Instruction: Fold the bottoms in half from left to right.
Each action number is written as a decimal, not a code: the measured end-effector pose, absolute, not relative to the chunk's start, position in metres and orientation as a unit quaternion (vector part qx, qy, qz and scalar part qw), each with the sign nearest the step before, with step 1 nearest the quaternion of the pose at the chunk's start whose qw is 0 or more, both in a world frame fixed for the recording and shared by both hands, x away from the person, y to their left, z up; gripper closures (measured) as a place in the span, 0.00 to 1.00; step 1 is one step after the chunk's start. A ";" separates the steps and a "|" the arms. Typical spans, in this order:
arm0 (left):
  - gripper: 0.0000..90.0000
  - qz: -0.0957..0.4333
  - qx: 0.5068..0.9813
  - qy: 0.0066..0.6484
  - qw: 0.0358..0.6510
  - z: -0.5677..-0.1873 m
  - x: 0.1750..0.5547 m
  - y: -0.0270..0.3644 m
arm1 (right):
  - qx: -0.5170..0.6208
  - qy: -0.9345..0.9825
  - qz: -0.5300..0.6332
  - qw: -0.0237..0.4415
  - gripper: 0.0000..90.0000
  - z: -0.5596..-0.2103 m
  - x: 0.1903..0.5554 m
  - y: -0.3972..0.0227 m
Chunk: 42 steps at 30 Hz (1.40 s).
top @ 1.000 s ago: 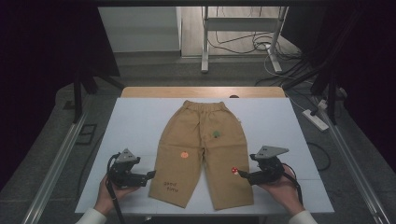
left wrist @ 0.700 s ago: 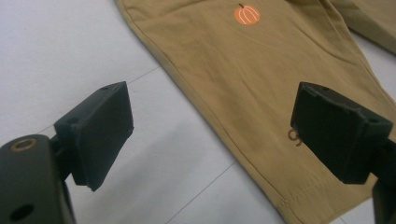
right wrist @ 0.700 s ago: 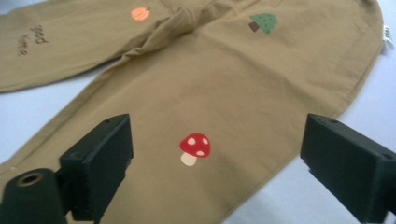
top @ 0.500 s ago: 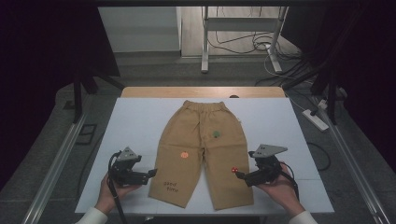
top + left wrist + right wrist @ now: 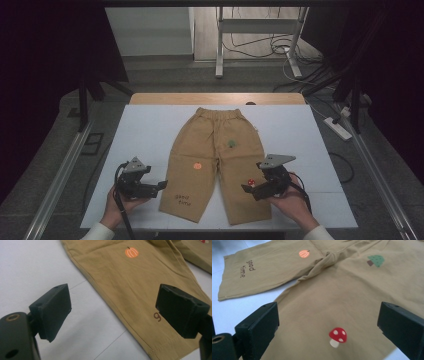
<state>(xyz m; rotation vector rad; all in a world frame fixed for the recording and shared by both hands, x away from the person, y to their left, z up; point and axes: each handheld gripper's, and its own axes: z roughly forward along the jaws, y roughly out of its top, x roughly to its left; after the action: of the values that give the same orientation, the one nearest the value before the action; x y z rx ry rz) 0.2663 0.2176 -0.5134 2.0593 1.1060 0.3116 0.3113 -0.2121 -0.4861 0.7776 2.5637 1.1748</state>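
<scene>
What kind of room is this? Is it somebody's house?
Probably not a house. It looks like a lab or workshop set up for recording: tan shorts lie spread on a white table, loose cables and a metal stand sit on the floor behind, and a power strip lies beside the table.

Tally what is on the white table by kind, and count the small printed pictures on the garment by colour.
Tan shorts: 1
Grippers: 2, left gripper and right gripper
Orange pumpkin print: 1
Green tree print: 1
Red mushroom print: 1
Total: 3 things on the white table, 3 prints
</scene>
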 end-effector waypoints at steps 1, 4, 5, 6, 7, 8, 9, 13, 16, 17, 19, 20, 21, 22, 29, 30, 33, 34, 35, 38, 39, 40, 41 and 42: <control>0.14 0.123 0.808 0.433 0.381 -0.513 0.267 0.217 | 0.264 0.872 0.399 0.107 0.05 -0.487 0.312 -0.210; 0.14 0.123 0.807 0.433 0.382 -0.513 0.267 0.217 | 0.264 0.871 0.401 0.103 0.06 -0.488 0.313 -0.206; 0.14 0.123 0.808 0.432 0.382 -0.513 0.268 0.217 | 0.263 0.872 0.400 0.103 0.07 -0.487 0.314 -0.204; 0.14 0.123 0.808 0.431 0.382 -0.513 0.268 0.217 | 0.264 0.871 0.402 0.101 0.07 -0.487 0.314 -0.203; 0.14 0.123 0.808 0.432 0.382 -0.513 0.269 0.217 | 0.264 0.871 0.402 0.101 0.08 -0.487 0.314 -0.201; 0.14 0.123 0.808 0.432 0.382 -0.513 0.269 0.217 | 0.264 0.870 0.405 0.097 0.09 -0.487 0.315 -0.200; 0.14 0.122 0.808 0.432 0.382 -0.513 0.269 0.217 | 0.261 0.871 0.406 0.091 0.12 -0.487 0.315 -0.198; 0.15 0.123 0.807 0.432 0.383 -0.513 0.269 0.217 | 0.252 0.875 0.404 0.086 0.12 -0.487 0.316 -0.189; 0.15 0.123 0.807 0.432 0.383 -0.513 0.270 0.217 | 0.247 0.878 0.401 0.088 0.12 -0.487 0.315 -0.181; 0.15 0.122 0.807 0.432 0.383 -0.513 0.270 0.217 | 0.248 0.878 0.400 0.089 0.12 -0.487 0.315 -0.179; 0.15 0.123 0.807 0.432 0.383 -0.513 0.270 0.216 | 0.244 0.879 0.400 0.089 0.12 -0.487 0.315 -0.173; 0.15 0.123 0.807 0.432 0.383 -0.513 0.270 0.216 | 0.244 0.879 0.400 0.089 0.12 -0.487 0.315 -0.173; 0.15 0.123 0.807 0.432 0.383 -0.513 0.271 0.216 | 0.243 0.879 0.400 0.088 0.12 -0.487 0.315 -0.170; 0.15 0.123 0.807 0.432 0.383 -0.513 0.271 0.216 | 0.242 0.880 0.400 0.087 0.12 -0.487 0.315 -0.168; 0.15 0.125 0.806 0.432 0.385 -0.512 0.271 0.217 | 0.229 0.885 0.397 0.080 0.12 -0.489 0.313 -0.151; 0.15 0.125 0.806 0.431 0.385 -0.512 0.271 0.217 | 0.227 0.886 0.396 0.080 0.12 -0.489 0.313 -0.148; 0.15 0.124 0.806 0.431 0.385 -0.512 0.271 0.217 | 0.224 0.888 0.394 0.075 0.12 -0.490 0.313 -0.141; 0.15 0.125 0.806 0.431 0.386 -0.512 0.271 0.217 | 0.222 0.889 0.394 0.074 0.12 -0.490 0.313 -0.139; 0.15 0.125 0.806 0.431 0.386 -0.512 0.271 0.217 | 0.219 0.890 0.392 0.074 0.12 -0.491 0.313 -0.136; 0.15 0.125 0.805 0.432 0.387 -0.512 0.271 0.217 | 0.214 0.893 0.389 0.070 0.12 -0.492 0.312 -0.128; 0.15 0.125 0.804 0.432 0.388 -0.512 0.271 0.217 | 0.212 0.895 0.388 0.067 0.12 -0.493 0.312 -0.125; 0.15 0.126 0.804 0.432 0.388 -0.512 0.271 0.217 | 0.210 0.895 0.387 0.068 0.12 -0.493 0.312 -0.122; 0.15 0.125 0.805 0.432 0.387 -0.512 0.271 0.217 | 0.208 0.896 0.386 0.066 0.12 -0.494 0.312 -0.120; 0.15 0.125 0.805 0.432 0.387 -0.512 0.271 0.217 | 0.205 0.898 0.385 0.065 0.12 -0.495 0.311 -0.116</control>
<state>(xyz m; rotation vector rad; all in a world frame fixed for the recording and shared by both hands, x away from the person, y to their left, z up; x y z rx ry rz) 0.2709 0.2170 -0.5121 2.0477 1.0996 0.3188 0.3113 -0.1163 -0.4948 0.6179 2.7091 1.1626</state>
